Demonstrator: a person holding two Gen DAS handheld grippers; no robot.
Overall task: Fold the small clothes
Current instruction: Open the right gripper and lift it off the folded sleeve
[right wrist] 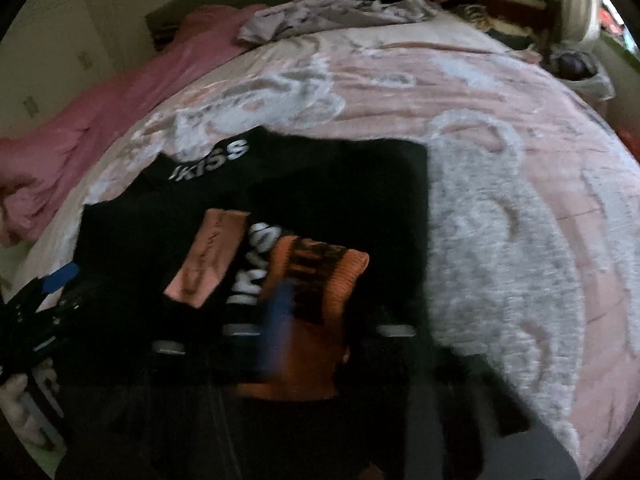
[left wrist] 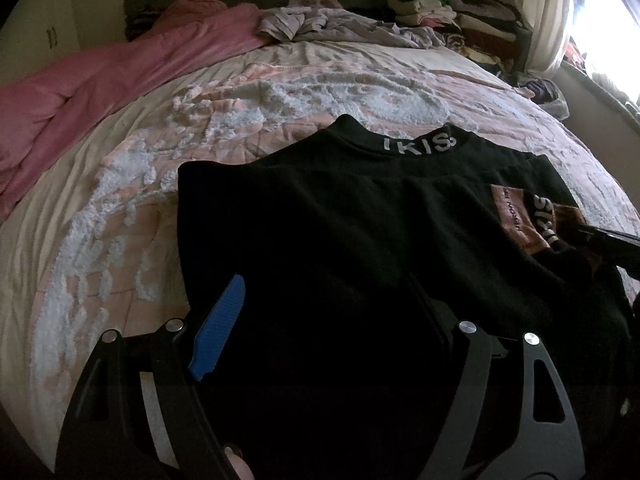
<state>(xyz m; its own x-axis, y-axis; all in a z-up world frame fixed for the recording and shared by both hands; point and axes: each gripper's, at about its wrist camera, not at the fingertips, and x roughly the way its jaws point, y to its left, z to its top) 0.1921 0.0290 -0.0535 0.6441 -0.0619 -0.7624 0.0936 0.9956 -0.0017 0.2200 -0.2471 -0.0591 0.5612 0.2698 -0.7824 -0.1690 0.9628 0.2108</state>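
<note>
Lying flat near the front of the pink-and-white tufted bedspread [left wrist: 248,92], the black lettered-collar top [left wrist: 360,208] looks partly folded, sides turned in. The left gripper [left wrist: 320,320] stands wide over its near hem; the right gripper [right wrist: 320,320], blurred, appears closed, its contact unclear.

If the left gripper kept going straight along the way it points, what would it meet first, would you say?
Most likely the black top spread on the bed: the left gripper aims downward at its dark cloth, though depth is hard to judge.
</note>
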